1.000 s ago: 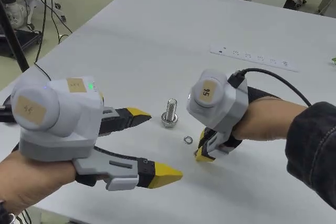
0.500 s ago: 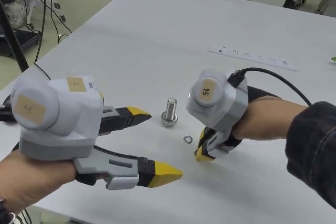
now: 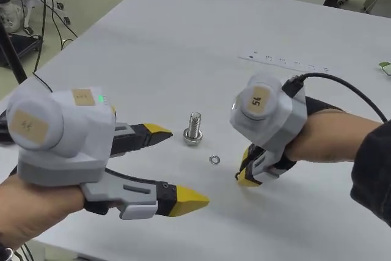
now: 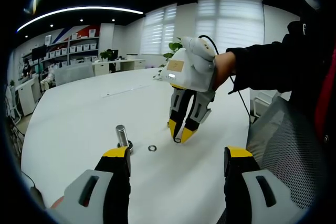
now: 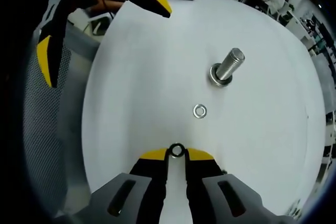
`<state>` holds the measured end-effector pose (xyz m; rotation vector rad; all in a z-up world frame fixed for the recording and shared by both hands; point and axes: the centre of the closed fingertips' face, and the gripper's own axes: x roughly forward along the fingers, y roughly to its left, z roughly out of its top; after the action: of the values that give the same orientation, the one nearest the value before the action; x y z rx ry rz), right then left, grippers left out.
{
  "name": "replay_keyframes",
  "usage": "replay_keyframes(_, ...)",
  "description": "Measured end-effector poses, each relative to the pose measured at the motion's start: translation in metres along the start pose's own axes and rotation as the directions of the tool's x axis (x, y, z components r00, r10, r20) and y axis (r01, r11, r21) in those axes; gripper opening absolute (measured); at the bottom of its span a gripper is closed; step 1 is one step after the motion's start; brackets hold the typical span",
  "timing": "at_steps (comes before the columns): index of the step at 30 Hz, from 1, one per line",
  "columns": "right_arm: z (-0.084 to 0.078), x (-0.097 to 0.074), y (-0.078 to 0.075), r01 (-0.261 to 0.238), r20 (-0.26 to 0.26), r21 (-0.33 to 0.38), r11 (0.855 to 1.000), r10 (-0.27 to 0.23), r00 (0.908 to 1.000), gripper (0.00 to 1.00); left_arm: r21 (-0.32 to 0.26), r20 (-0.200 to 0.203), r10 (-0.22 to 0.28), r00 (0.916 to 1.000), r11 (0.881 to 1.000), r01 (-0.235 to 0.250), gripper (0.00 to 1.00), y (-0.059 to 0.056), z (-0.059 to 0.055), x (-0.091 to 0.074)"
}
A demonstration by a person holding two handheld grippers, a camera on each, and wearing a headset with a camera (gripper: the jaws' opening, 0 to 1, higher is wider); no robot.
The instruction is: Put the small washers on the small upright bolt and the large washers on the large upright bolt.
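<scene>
A steel upright bolt (image 3: 193, 129) stands on the white table (image 3: 183, 47), with a wider ring at its base (image 5: 218, 75). A small washer (image 3: 214, 159) lies flat just to the right of it, also visible as the washer (image 5: 199, 111) and the washer (image 4: 152, 148). My right gripper (image 3: 247, 177) points down at the table right of that washer, shut on another small washer (image 5: 177, 150) pinched between its yellow tips. My left gripper (image 3: 173, 165) hovers left of the bolt (image 4: 122, 136), open and holding nothing.
A white power strip (image 3: 287, 63) lies at the far side of the table. A black cable (image 3: 342, 87) runs from the right gripper. Cables and a stand (image 3: 18, 22) are on the floor past the left table edge.
My right gripper has drawn slightly to the right, away from the loose washer, still holding its washer. The left gripper has barely moved.
</scene>
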<state>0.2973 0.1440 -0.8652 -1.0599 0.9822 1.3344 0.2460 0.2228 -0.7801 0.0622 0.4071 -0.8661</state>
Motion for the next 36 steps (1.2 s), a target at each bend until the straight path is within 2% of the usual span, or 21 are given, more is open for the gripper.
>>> replay_keyframes(22,-0.035,-0.047,-0.015,0.072,0.001,0.075,0.995,-0.072,0.9974,0.14,0.0,-0.005,-0.009,0.9999,1.0,0.009,0.72,-0.002,-0.002,0.002)
replay_keyframes(30,-0.035,-0.072,-0.026,0.128,0.016,0.085,0.988,-0.13,0.9914,0.14,0.001,-0.011,-0.012,0.9999,1.0,0.012,0.72,-0.003,-0.003,0.001)
replay_keyframes(36,-0.034,-0.079,-0.035,0.156,0.022,0.083,0.984,-0.158,0.9872,0.14,0.001,-0.012,-0.013,0.9998,1.0,0.013,0.72,-0.003,-0.002,0.002)
